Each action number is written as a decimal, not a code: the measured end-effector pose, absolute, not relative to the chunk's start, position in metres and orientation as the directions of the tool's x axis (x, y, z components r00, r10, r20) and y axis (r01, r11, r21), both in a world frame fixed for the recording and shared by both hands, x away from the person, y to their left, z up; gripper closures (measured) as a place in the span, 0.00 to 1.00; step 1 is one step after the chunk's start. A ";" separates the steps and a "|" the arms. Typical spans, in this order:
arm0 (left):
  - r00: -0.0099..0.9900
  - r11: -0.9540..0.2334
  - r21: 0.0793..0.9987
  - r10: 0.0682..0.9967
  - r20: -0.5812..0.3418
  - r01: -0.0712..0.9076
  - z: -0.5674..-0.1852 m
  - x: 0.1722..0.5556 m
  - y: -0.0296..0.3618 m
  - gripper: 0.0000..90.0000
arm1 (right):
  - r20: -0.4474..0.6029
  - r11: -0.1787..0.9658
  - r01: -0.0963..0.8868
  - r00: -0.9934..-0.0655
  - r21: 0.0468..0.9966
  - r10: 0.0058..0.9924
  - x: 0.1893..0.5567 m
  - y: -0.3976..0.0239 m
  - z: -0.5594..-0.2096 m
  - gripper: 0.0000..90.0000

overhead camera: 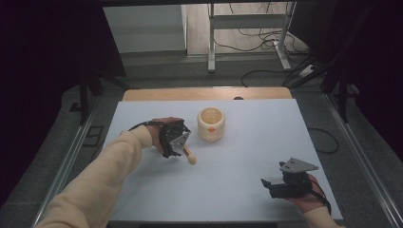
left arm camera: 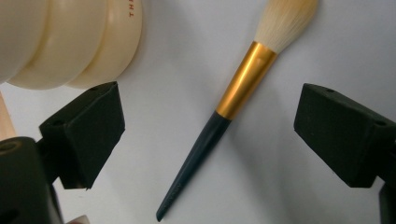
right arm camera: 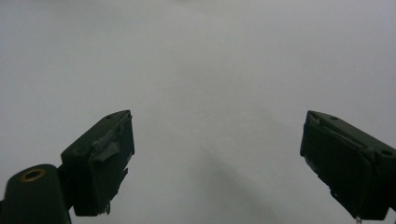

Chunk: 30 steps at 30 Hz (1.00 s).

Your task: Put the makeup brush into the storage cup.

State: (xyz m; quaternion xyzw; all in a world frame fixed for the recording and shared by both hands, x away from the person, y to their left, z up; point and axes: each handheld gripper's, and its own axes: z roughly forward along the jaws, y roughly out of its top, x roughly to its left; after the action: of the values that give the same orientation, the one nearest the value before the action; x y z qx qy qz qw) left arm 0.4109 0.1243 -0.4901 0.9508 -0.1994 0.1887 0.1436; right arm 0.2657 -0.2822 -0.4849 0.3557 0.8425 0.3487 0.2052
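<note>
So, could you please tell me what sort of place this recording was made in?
Probably a lab or recording workspace, not a home: a white-topped table framed by dark curtains, loose cables on the floor, and a metal desk frame behind.

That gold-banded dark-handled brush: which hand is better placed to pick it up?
Left. The left gripper is open with the gold-banded dark-handled brush lying between its jaws; the right gripper sits far off.

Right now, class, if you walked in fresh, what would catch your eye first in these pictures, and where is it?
First, the brush with its gold band and pale bristles, lying flat on the white table between the open jaws of the left gripper. Next, the cream ribbed pot standing upright just beyond it, near the table's middle. The right gripper hangs open over bare table at the near right.
</note>
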 end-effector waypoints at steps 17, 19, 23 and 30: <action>0.824 -0.860 0.110 -0.430 0.369 -0.498 -0.496 0.424 0.109 0.24 | -0.106 0.499 0.448 -0.657 0.742 0.747 0.266 -0.283 -0.484 0.12; 0.822 -0.856 0.108 -0.439 0.363 -0.506 -0.496 0.425 0.109 0.30 | -0.107 0.500 0.447 -0.657 0.742 0.746 0.266 -0.283 -0.484 0.12; 0.821 -0.853 0.103 -0.451 0.349 -0.512 -0.496 0.427 0.109 0.42 | -0.107 0.500 0.447 -0.658 0.742 0.746 0.265 -0.283 -0.484 0.12; 0.823 -0.843 0.089 -0.488 0.291 -0.531 -0.501 0.429 0.106 0.54 | -0.110 0.500 0.444 -0.656 0.744 0.747 0.265 -0.283 -0.484 0.12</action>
State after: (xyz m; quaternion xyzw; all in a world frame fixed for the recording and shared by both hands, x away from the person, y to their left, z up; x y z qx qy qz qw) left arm 0.4294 0.1060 -0.5008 0.9511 -0.2677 0.1297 0.0834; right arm 0.2653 -0.2835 -0.4837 0.3548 0.8390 0.3524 0.2144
